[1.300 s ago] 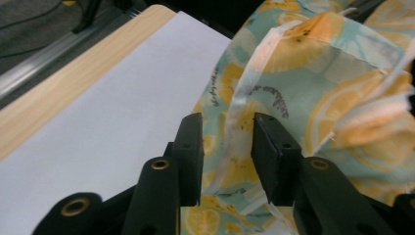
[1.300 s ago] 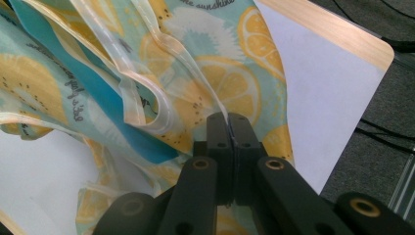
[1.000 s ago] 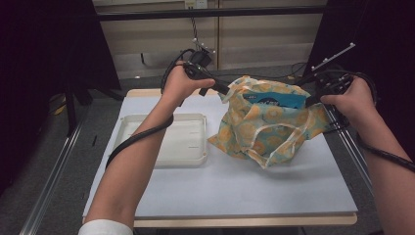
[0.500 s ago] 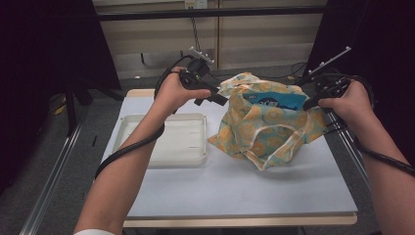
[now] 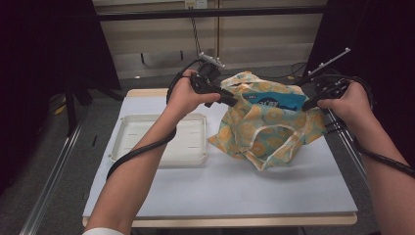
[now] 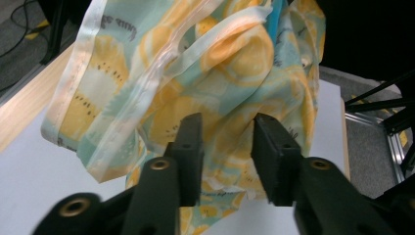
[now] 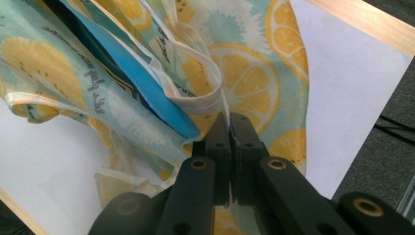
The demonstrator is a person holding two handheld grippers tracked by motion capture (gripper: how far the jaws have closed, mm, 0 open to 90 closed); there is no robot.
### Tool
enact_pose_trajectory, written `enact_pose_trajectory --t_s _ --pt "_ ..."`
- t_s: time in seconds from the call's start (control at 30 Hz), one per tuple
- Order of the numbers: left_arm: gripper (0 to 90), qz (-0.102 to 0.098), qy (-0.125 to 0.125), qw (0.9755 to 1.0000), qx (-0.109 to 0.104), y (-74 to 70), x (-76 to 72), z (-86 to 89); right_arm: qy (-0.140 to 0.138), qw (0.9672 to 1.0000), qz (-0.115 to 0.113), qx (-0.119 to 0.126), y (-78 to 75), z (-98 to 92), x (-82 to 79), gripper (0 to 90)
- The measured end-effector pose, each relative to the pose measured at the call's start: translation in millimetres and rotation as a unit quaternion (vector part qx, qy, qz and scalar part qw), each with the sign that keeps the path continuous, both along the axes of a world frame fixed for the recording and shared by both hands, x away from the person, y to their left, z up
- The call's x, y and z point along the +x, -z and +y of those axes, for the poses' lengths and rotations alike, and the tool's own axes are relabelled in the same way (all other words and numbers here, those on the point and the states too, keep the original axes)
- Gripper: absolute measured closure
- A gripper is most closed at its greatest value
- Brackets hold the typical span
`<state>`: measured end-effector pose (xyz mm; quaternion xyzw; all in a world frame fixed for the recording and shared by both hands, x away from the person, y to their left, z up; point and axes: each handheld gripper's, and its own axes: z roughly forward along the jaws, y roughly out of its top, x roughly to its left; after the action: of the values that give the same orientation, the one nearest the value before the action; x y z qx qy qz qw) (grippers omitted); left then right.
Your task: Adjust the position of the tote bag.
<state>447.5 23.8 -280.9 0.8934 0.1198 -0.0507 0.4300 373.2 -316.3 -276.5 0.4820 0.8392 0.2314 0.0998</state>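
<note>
One fabric bag (image 5: 266,120) sits at center frame beside one white tray (image 5: 161,139). The right gripper (image 7: 229,122) pinches the bag's edge. The left gripper (image 6: 225,129), jaws just closing, straddles cloth without pressing it.

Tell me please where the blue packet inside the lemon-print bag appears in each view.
High view: the blue packet shows in the open top of the lemon-print bag, right of centre.
Left gripper view: a thin blue edge at the top, behind the cloth.
Right gripper view: a blue strip upper left of the jaws.
Shared landmark: the bag's white hem.
</note>
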Motion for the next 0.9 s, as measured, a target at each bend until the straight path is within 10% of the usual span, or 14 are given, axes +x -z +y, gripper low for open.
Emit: enact_pose_trajectory --t_s 0.17,0.9 --pt "89.3 0.016 0.003 0.9999 0.006 0.1 0.7 -1.1 0.003 1.0000 -0.001 0.006 0.7 -2.5 -0.1 88.4" --pt "90.0 0.049 -0.029 0.9971 0.050 27.1 15.8 37.7 0.048 0.9984 -0.017 0.025 1.0 -18.5 5.1 90.0"
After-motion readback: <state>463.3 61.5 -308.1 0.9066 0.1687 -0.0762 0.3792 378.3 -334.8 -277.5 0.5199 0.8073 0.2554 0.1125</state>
